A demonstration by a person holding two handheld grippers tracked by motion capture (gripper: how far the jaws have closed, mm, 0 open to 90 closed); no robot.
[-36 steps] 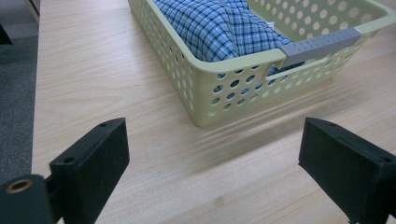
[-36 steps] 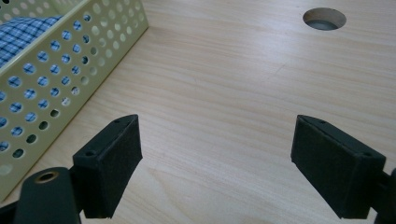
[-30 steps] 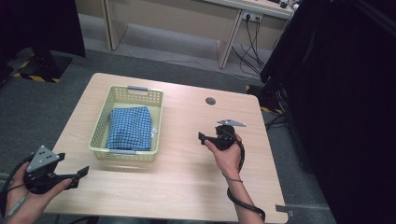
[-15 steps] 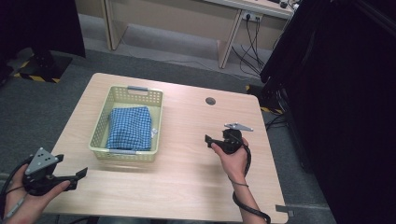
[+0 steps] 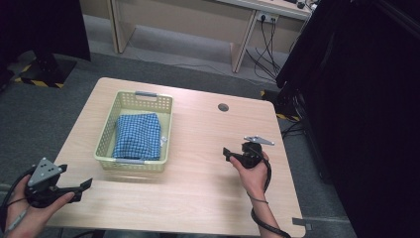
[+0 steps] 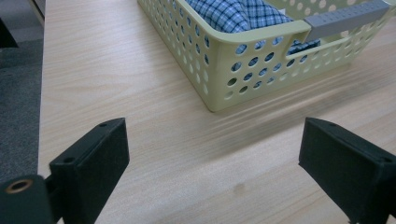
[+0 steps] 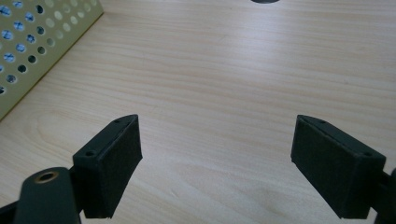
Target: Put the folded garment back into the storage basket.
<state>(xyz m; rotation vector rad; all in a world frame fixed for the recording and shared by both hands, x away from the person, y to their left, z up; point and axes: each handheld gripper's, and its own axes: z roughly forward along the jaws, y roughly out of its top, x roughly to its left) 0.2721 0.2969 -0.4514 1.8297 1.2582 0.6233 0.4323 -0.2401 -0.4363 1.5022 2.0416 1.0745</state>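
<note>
Folded blue checked cloth (image 5: 137,136) inside basket (image 5: 110,133)

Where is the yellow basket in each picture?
High view: the basket sits left of middle on the table, with the blue cloth in it.
Left gripper view: the basket is at the top, from the middle to the right; one corner points toward the camera.
Right gripper view: a piece of the basket's holed wall is in the top left corner.
Shared landmark: the blue checks of the cloth, seen through the wall's round holes.
</note>
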